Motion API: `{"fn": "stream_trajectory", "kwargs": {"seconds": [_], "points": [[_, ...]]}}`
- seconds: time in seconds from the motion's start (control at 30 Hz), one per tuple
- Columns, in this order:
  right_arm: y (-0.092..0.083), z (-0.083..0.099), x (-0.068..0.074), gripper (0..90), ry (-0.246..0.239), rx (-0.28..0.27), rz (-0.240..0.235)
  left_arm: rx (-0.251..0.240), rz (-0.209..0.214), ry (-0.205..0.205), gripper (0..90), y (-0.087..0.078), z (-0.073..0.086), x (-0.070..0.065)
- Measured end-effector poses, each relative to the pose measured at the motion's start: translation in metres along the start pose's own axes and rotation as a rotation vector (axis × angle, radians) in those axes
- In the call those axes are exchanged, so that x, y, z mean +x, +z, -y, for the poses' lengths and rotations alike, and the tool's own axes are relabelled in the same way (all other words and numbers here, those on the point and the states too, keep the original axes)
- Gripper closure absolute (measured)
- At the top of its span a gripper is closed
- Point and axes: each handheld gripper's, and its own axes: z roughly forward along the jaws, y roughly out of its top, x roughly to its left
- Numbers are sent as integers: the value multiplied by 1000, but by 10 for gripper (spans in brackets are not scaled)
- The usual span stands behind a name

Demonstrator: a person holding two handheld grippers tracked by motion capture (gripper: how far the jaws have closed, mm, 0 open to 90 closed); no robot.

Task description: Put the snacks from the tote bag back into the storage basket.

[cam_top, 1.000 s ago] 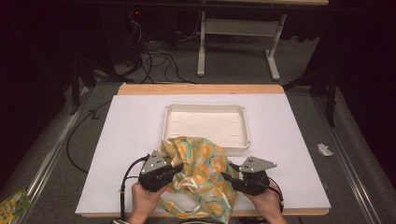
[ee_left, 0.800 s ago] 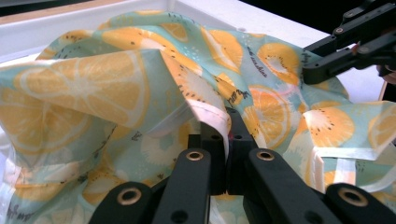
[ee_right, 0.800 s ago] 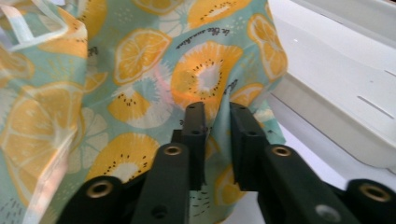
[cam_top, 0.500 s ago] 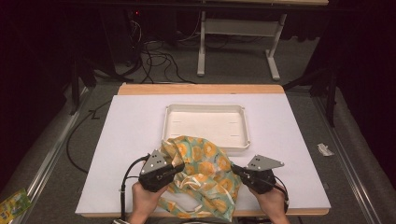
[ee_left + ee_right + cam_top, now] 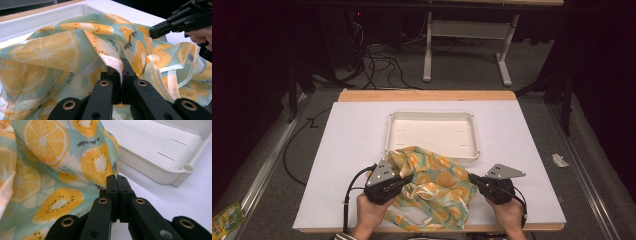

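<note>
On the white surface [image 5: 342, 150], near its front edge, the left gripper [image 5: 404, 179] pinches a pale hem of the crumpled, thin orange-slice-print cloth [image 5: 437, 190], anchoring that side. The heap's far edge laps the shallow white plastic tray [image 5: 432, 117]. At the right, the right gripper [image 5: 472, 179] has just clamped the cloth's opposite edge, probably to spread it.
</note>
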Motion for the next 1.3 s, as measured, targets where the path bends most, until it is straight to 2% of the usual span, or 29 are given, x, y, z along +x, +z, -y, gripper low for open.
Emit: {"fn": "stream_trajectory", "kwargs": {"seconds": [0.33, 0.53, 0.63, 0.73, 0.8, 0.97, 1.0, 1.13, 1.3], "points": [[5, 6, -8, 899, 29, 34, 22, 8, 11, 22, 896, 10, -9, 0], [6, 8, -9, 865, 25, 36, 27, 18, 14, 14, 896, 17, -11, 4], [4, 7, -8, 831, 24, 31, 27, 22, 15, 15, 896, 20, -11, 4], [-1, 3, -6, 731, 27, 11, 31, 25, 13, 15, 896, 23, -11, 5], [-3, 2, -5, 703, 32, 6, 33, 29, 13, 13, 896, 24, -11, 6], [-13, -9, 1, 585, 7, -34, 40, 31, 9, 15, 896, 26, -12, 7], [-13, -9, 1, 585, 7, -34, 40, 32, 10, 14, 896, 27, -12, 7], [-13, -18, 6, 553, -8, -55, 21, 37, 10, 15, 896, 29, -12, 7], [-6, -31, 15, 519, -36, -59, -41, 39, 10, 16, 896, 31, -12, 7]]}}
